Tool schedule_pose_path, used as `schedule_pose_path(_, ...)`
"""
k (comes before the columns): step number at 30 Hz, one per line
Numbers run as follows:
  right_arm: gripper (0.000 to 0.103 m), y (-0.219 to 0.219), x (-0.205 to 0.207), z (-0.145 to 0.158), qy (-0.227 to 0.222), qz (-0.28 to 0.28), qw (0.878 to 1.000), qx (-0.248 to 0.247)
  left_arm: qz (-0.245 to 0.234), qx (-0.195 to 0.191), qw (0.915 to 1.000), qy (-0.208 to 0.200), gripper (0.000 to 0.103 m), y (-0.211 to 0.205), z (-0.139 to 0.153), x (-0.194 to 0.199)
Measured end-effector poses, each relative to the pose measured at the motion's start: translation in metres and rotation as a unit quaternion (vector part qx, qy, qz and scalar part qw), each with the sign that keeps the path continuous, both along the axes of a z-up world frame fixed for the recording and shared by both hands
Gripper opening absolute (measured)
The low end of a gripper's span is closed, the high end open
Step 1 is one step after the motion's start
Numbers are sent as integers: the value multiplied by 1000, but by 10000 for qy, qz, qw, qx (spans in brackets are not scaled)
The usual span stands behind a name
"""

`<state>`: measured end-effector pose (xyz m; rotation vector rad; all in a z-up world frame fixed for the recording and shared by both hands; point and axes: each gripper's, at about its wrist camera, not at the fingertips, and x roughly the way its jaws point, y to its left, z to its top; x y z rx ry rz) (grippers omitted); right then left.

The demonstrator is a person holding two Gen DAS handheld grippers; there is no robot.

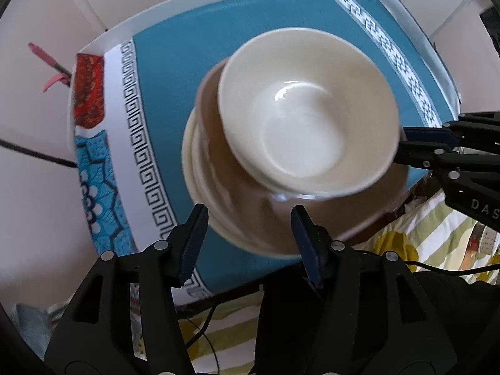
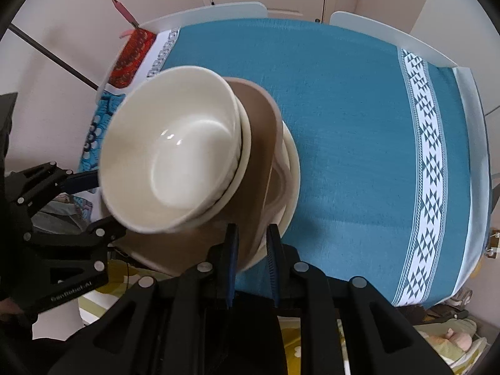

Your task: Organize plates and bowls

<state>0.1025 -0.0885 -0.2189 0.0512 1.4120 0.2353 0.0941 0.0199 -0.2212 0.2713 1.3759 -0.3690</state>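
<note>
On the left side of the table (image 1: 175, 72), past the Greek-key border of the teal cloth (image 2: 343, 125), the left claw (image 1: 248, 234) hangs above the near edge of the stack with its jaws apart — nothing pinched between them. The stack stands in the middle of the cloth: a cream bowl (image 1: 306, 125) on top, nested in a second cream bowl (image 2: 245, 143), then a brown plate (image 2: 265, 131) and cream plates (image 2: 292, 168) beneath (how many I cannot tell). To the right, the right claw (image 2: 251, 240) is closed on the rim of the brown plate, its pads either side of the edge. The top bowl looks blurred and sits off-centre, leaning toward the left claw.
</note>
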Motion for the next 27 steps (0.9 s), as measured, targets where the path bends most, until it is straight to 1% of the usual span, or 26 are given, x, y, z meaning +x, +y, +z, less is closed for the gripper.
schedule_pose_path(5,16,-6,-29,30,-435,8,9991,-2,236,-258,9988,-350,52,8,30,-25)
schedule_pose_path(7,16,-11,-42,46,-703,-21,9975,59,376,-432,9963,-636,52,10,48,-35)
schedule_pose_path(9,16,-14,-53,66,-1093,-101,9939,101,493,-588,9918,-1022,52,12,71,-45)
schedule_pose_path(11,16,-19,-66,93,-1608,-179,9867,122,620,-784,9815,-1635,53,15,105,-59)
schedule_pose_path(12,16,-20,-70,104,-1835,-208,9828,92,678,-881,9746,-1942,54,15,121,-66)
schedule_pose_path(13,17,-24,-80,122,-2194,-272,9753,39,733,-978,9667,-2249,57,16,137,-72)
schedule_pose_path(14,20,-27,-87,136,-2469,-335,9685,2,779,-1051,9602,-2466,64,18,148,-77)
schedule_pose_path(15,30,-29,-92,145,-2657,-381,9633,-24,859,-1173,9494,-2783,68,20,165,-85)
schedule_pose_path(16,49,-32,-97,158,-2893,-453,9561,-60,911,-1267,9412,-2995,76,21,176,-91)
schedule_pose_path(17,58,-35,-105,172,-3148,-517,9477,-71,961,-1376,9313,-3233,82,22,189,-98)
schedule_pose_path(18,67,-36,-111,182,-3340,-566,9408,-76,997,-1487,9197,-3495,85,23,202,-107)
schedule_pose_path(19,70,-37,-116,192,-3502,-618,9346,-94,1010,-1532,9126,-3653,91,22,211,-113)
schedule_pose_path(20,73,-39,-124,204,-3710,-701,9259,-146,1038,-1544,9052,-3820,96,21,220,-119)
schedule_pose_path(21,81,-40,-126,210,-3808,-742,9215,-178,1087,-1543,8958,-4023,99,20,230,-126)
schedule_pose_path(22,87,-40,-131,218,-3942,-796,9153,-213,1116,-1542,8898,-4147,103,18,237,-130)
schedule_pose_path(25,87,-42,-147,237,-4316,-903,8969,-338,1227,-1465,8702,-4542,103,16,254,-144)
schedule_pose_path(27,88,-42,-159,244,-4527,-1052,8842,-460,1263,-1361,8659,-4645,103,13,258,-150)
